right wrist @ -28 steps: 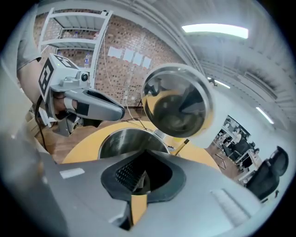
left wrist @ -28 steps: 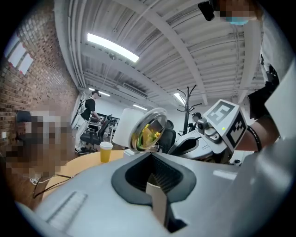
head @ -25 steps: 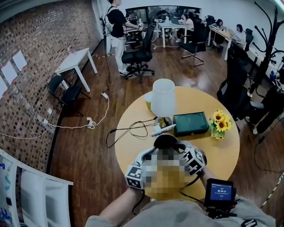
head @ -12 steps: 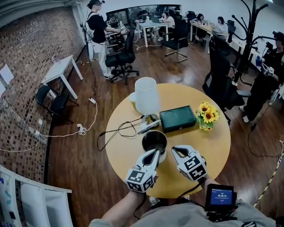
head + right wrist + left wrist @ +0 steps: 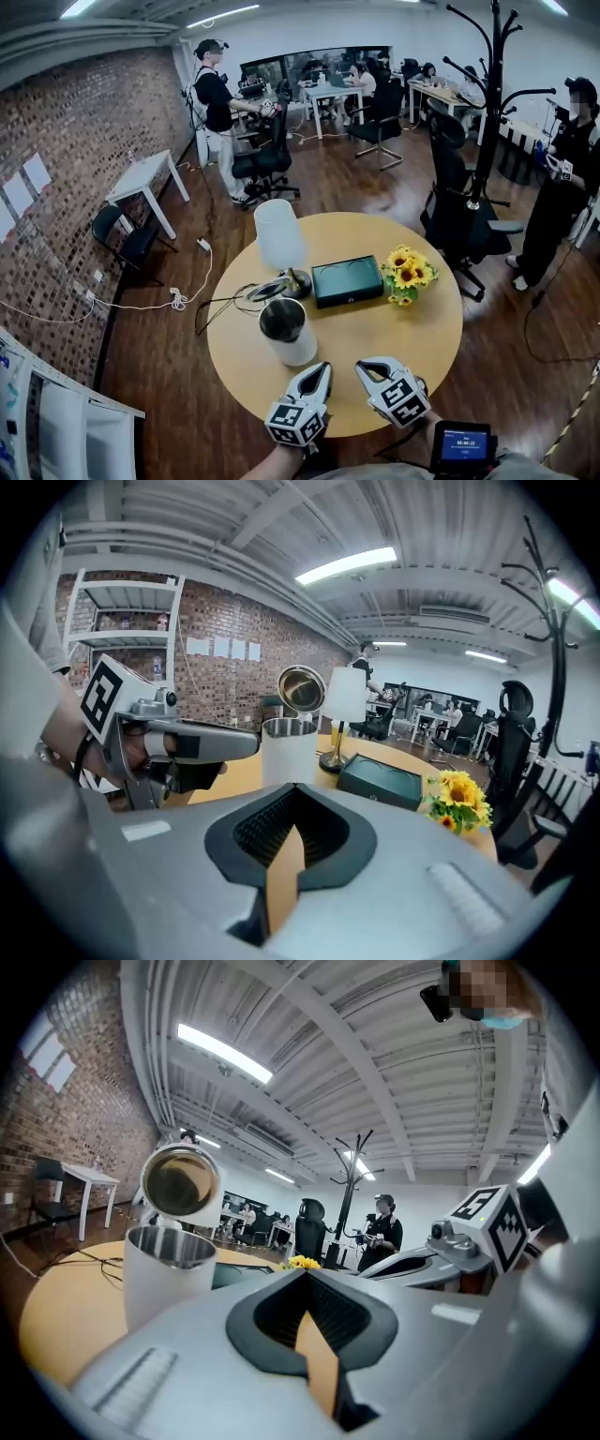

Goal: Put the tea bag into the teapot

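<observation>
The white teapot (image 5: 287, 336) stands on the round wooden table (image 5: 422, 328) with its hinged lid (image 5: 181, 1181) tipped up and its steel mouth open. My left gripper (image 5: 322, 368) hovers at the table's near edge, just right of the teapot, with its jaws shut and nothing between them. My right gripper (image 5: 362, 366) sits beside it, a little apart, also shut and empty. In the left gripper view the teapot (image 5: 169, 1274) is ahead to the left. In the right gripper view the teapot (image 5: 289, 750) stands straight ahead. No tea bag shows in any view.
A white-shaded lamp (image 5: 278, 234) stands behind the teapot, its cable trailing off the left edge. A dark green box (image 5: 347, 279) lies mid-table and sunflowers (image 5: 406, 272) sit to its right. Office chairs, a coat stand (image 5: 487, 112) and people surround the table.
Both grippers have drawn back from the teapot's sides to the near edge of the table. The head view has lifted, so the table sits lower in the picture.
</observation>
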### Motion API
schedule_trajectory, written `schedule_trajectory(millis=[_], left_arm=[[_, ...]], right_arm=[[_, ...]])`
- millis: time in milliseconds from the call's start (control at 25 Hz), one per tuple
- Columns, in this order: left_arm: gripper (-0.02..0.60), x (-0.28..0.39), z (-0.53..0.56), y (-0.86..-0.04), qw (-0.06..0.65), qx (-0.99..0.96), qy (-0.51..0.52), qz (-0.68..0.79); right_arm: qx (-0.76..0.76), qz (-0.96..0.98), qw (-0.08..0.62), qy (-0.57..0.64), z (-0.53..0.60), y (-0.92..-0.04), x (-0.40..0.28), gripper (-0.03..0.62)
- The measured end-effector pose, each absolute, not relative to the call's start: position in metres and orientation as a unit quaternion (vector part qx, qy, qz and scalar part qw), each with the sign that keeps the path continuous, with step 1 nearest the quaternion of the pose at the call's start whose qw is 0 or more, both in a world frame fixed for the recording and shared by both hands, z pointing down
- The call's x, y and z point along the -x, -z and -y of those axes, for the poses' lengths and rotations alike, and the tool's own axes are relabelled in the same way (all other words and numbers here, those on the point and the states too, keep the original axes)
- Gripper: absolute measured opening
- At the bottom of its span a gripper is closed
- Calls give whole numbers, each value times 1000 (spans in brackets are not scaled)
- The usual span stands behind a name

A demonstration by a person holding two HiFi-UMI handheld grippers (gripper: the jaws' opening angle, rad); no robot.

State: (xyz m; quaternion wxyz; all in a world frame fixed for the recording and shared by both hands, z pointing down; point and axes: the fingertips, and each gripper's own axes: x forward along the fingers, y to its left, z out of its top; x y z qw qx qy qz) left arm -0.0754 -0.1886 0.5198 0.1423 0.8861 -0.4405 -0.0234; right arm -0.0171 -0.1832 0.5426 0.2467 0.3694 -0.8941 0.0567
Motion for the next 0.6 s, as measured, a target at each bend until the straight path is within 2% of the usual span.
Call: schedule_trajectory(millis=[240, 600], left_arm=[[0, 9, 127, -534, 148, -873, 14, 464], [0, -38, 72, -534, 151, -862, -4, 484]], right_arm=[[-343, 909, 223, -75, 129, -559, -45, 9], [-320, 921, 201, -93, 66, -564, -93, 9]])
